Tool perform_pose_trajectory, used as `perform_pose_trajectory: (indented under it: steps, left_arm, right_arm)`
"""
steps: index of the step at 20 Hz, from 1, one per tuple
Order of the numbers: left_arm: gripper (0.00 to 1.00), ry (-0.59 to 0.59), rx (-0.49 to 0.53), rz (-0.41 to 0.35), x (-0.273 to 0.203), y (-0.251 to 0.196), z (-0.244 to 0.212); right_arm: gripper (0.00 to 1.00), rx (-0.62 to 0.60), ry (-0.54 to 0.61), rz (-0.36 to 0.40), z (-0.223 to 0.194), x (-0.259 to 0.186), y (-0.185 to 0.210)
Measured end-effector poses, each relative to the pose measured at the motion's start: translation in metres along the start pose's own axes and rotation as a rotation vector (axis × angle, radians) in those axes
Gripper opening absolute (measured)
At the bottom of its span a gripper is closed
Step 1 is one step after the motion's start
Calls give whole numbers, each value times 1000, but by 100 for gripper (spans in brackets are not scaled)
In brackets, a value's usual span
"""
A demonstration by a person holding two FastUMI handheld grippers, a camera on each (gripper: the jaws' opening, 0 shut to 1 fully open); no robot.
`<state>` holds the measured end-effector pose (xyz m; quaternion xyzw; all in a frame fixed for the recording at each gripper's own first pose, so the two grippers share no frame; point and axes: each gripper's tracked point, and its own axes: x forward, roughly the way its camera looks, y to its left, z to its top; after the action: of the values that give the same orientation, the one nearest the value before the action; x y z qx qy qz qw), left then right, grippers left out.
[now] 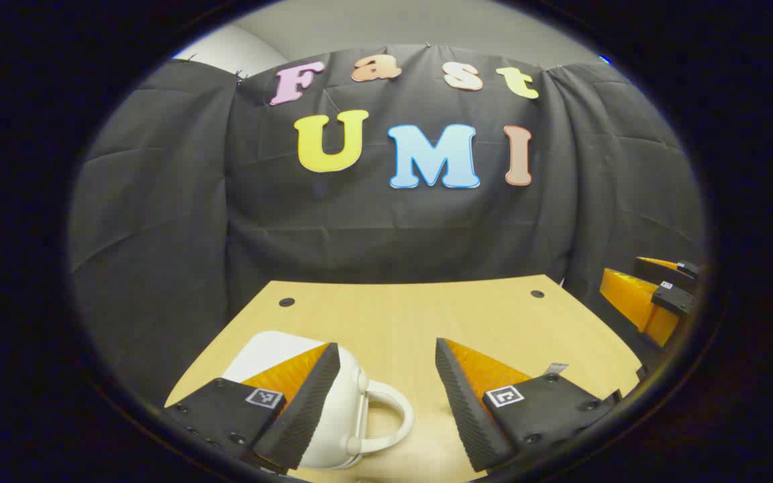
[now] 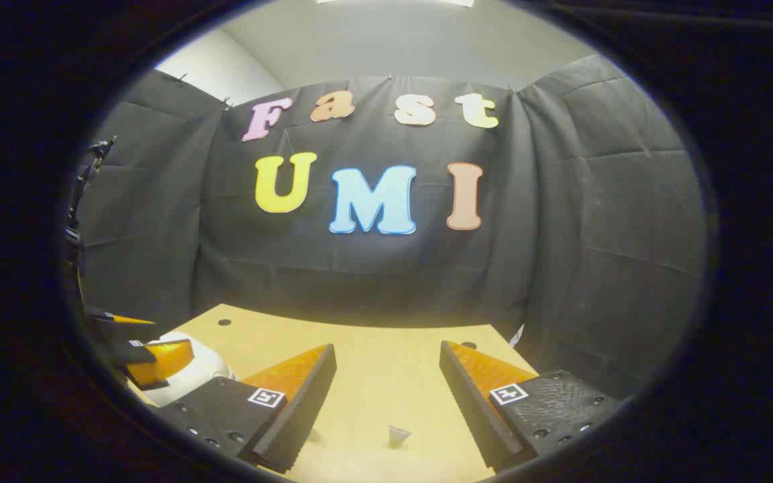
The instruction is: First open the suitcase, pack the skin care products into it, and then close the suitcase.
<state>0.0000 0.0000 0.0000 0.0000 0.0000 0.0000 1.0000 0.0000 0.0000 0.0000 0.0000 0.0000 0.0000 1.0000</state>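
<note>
Here, both grippers hover with jaws apart and empty over a wooden table (image 1: pixel 393 315): the left gripper (image 1: pixel 386 396) above a closed white suitcase (image 1: pixel 333 429) at the near left. The case's looped handle (image 1: pixel 390 419) points right toward the table's middle; its long axis cannot be told. In the right gripper view, the right gripper (image 2: pixel 386 402) hangs over bare wood, a small grey object (image 2: pixel 398 435) just below.

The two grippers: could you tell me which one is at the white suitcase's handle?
The left gripper: its open fingers flank the white suitcase's handle; the right gripper stands over bare wooden table.
</note>
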Motion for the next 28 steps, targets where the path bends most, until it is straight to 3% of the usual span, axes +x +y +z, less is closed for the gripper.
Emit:
perform_pose_trajectory:
  steps: [3, 9, 15, 24, 28]
  left_arm:
    - [94, 19, 11, 7, 10, -6, 0]
    - [94, -11, 58, -20, 16, -34, 12]
    - [94, 2, 30, -51, 20, -50, 4]
    - [95, 451, -10, 31, 54, -36, -154]
    - [96, 537, -16, 45, 79, -29, -193]
  right_arm:
    - [94, 0, 57, 41, -14, 8, 7]
    - [95, 4, 80, 40, -16, 16, -1]
    - [95, 3, 100, 17, -21, 11, -11]
    - [95, 2, 198, -11, -53, -11, -20]
    - [95, 21, 231, -54, -63, -19, -35]
